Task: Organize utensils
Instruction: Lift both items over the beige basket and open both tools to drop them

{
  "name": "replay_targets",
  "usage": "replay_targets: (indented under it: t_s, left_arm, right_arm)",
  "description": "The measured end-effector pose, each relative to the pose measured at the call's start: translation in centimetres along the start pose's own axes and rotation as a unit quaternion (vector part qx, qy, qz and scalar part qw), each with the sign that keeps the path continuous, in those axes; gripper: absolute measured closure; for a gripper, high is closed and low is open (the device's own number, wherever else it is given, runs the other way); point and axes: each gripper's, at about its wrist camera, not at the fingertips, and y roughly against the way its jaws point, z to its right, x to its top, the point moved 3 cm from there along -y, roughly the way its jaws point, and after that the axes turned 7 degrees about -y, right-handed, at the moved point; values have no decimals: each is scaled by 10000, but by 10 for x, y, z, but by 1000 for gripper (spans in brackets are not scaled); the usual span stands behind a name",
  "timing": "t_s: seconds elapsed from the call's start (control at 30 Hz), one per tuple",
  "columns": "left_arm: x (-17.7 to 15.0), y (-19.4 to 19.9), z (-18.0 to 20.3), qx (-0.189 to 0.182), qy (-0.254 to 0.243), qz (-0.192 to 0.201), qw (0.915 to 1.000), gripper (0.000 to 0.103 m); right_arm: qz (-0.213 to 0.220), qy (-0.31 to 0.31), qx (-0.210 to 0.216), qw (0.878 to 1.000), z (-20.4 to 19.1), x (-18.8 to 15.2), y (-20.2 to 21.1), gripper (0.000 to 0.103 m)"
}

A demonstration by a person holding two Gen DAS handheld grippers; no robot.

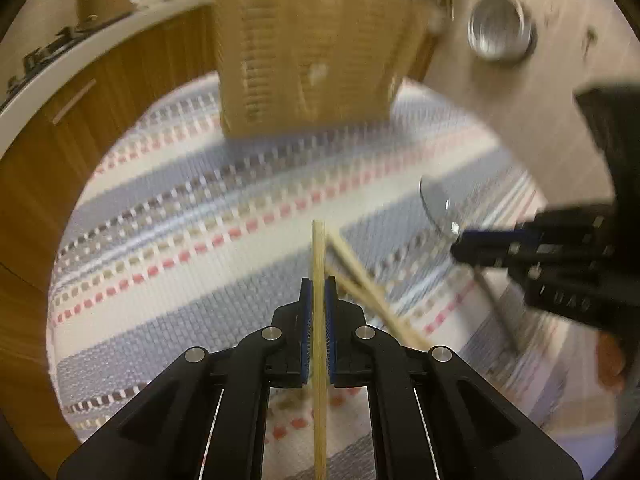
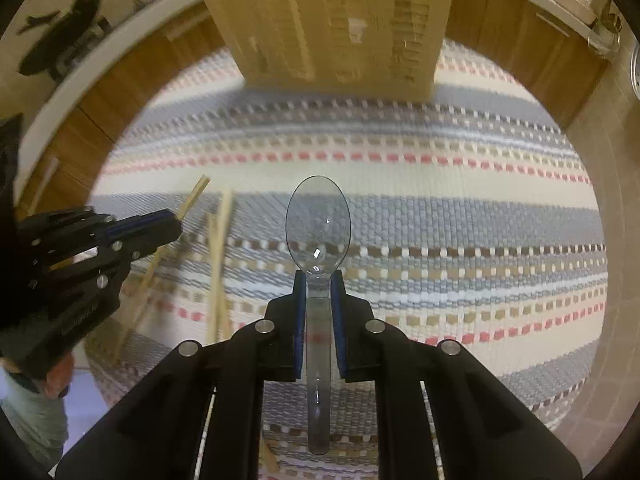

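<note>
Left gripper (image 1: 319, 280) clamped on a wooden chopstick (image 1: 319, 264); right gripper (image 2: 319, 276) clamped on a clear plastic spoon (image 2: 318, 222). Both long axes pointing ahead toward the woven utensil holder (image 2: 328, 20) at the striped mat's (image 2: 460, 200) far edge. Right nearer, as judged.

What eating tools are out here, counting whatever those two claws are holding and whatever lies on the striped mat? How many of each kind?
chopsticks: 3 (one in the left gripper, two lying on the mat)
spoon, clear plastic: 1 (in the right gripper)
Total: 4
</note>
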Motion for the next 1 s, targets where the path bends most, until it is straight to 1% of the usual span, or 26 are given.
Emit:
replay_targets:
  t_s: [0.03,0.13,0.2,0.23,0.33,0.4,0.43,0.47,0.53,0.57,0.6,0.63,0.7,0.73,0.8,0.83,0.9,0.93,1.0]
  left_arm:
    - [5,11,-2,-78,87,310,9995,99]
    - [18,39,-6,-186,226,971,9948,99]
    - [33,60,-7,-231,300,1494,9880,99]
    - [39,66,-8,-228,325,1650,9855,99]
    - [71,88,-8,-191,450,2249,9732,99]
    - [92,103,-13,-169,532,2653,9625,99]
    - [105,110,-15,-155,584,2904,9550,99]
    - [113,118,-19,-152,606,3069,9497,99]
    - [130,127,-19,-136,622,3492,9349,99]
    - [142,130,-20,-64,672,3733,9253,99]
    - [152,130,-20,-64,713,3904,9179,99]
    - [157,134,-17,-68,738,4014,9129,99]
    - [173,135,-15,-3,869,4390,8943,99]
    - [177,135,-12,67,928,4526,8868,99]
    - [185,134,-8,179,1043,4731,8746,99]
    - [191,129,-7,258,1136,4855,8664,99]
    - [197,122,-8,395,1288,4986,8563,99]
    - [198,119,-9,444,1330,5017,8536,99]
    - [204,106,-10,627,1425,5068,8479,99]
  right_arm:
    - [136,9,63,9999,0,1,7,93]
    - [610,3,259,9978,-4,8,31,93]
    - [939,0,385,9948,-5,15,49,93]
    - [1121,11,436,9927,-5,19,59,93]
    - [1860,51,621,9806,-5,39,99,93]
    - [2284,108,640,9714,-11,56,116,93]
    - [2499,139,642,9660,-13,64,127,93]
    - [2629,142,615,9628,-17,72,131,93]
    - [2909,122,632,9546,-17,87,144,93]
    - [3141,111,657,9470,-16,99,153,93]
    - [3306,108,627,9416,-13,106,158,93]
    - [3490,98,592,9352,-11,114,163,93]
    - [3750,63,701,9244,0,130,174,93]
    - [3925,51,686,9172,3,140,175,93]
    - [4234,39,562,9042,10,153,178,93]
    - [4348,21,574,8987,13,160,176,93]
    - [4493,-33,538,8917,18,172,170,93]
    - [4591,-57,506,8869,22,177,166,93]
    - [4681,-107,495,8822,28,185,158,93]
